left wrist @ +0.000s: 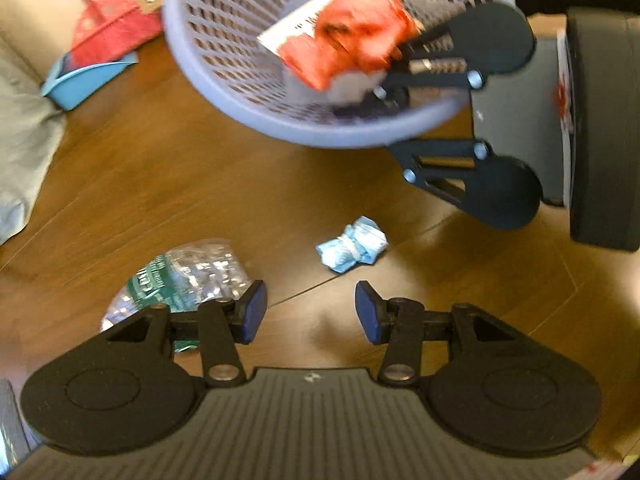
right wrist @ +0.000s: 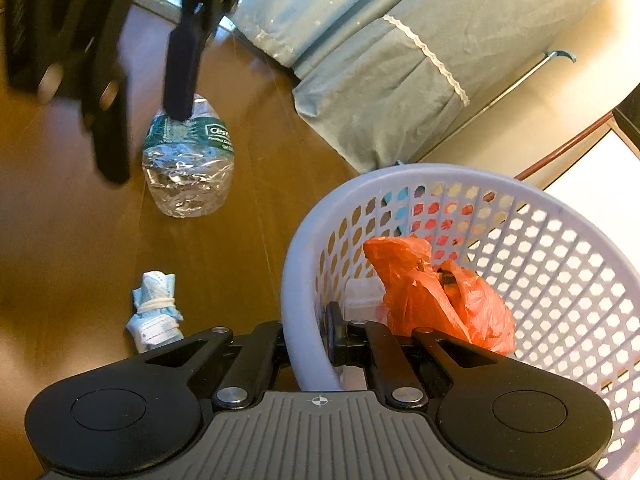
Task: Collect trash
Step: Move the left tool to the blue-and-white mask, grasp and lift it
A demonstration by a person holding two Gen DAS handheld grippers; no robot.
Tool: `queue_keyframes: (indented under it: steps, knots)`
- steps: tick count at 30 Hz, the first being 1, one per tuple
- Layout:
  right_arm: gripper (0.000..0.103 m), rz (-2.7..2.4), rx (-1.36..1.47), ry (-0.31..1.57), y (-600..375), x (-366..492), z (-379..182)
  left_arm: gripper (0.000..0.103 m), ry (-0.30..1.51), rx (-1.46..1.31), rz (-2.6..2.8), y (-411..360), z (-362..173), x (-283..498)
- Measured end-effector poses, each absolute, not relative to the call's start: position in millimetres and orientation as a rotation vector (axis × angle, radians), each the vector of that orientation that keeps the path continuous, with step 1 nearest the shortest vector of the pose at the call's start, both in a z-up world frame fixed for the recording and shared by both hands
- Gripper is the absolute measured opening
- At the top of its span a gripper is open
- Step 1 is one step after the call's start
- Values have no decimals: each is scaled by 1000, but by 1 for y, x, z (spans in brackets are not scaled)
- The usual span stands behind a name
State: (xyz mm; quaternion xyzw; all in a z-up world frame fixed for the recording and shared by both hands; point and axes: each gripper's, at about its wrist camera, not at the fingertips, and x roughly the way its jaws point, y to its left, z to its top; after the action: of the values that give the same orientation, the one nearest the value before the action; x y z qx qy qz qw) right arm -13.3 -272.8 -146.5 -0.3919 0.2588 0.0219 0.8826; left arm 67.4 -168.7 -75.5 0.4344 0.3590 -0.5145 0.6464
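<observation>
My left gripper [left wrist: 311, 312] hangs open just above the wood floor, nothing between its blue pads. A crushed clear bottle with a green label [left wrist: 188, 276] lies beside its left finger. A crumpled blue face mask [left wrist: 352, 244] lies a little ahead. My right gripper [right wrist: 308, 340] is shut on the near rim of a lavender mesh basket [right wrist: 540, 248], which holds an orange plastic bag [right wrist: 432, 296] and some white scraps. In the right wrist view the left gripper [right wrist: 148, 144] is blurred over the bottle [right wrist: 188, 168], and the mask [right wrist: 156, 312] lies near the basket.
A red broom and blue dustpan [left wrist: 100, 44] stand at the far left by the wall. A pale blue bed skirt [right wrist: 380, 60] hangs down to the floor behind the bottle. Grey cloth [left wrist: 24, 152] lies at the left edge.
</observation>
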Motion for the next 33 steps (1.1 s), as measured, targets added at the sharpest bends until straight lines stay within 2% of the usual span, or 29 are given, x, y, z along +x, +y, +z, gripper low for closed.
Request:
queue_keyframes:
  steps: [18, 20, 21, 22, 24, 33]
  knots:
    - [2, 30, -777, 553, -283, -13, -146, 43, 784, 1065, -1314, -215, -148, 73]
    - [2, 33, -782, 555, -283, -12, -147, 41, 806, 1072, -1336, -220, -153, 75]
    - [2, 35, -784, 557, -283, -12, -147, 37, 820, 1081, -1340, -221, -155, 75]
    - [2, 36, -785, 559, -282, -12, -147, 26, 835, 1097, -1336, -223, -158, 75]
    - [2, 35, -784, 563, -281, -10, -147, 20, 863, 1118, -1322, -222, -159, 75]
    - [3, 25, -782, 583, -278, -9, -148, 19, 898, 1088, -1193, -172, -116, 73]
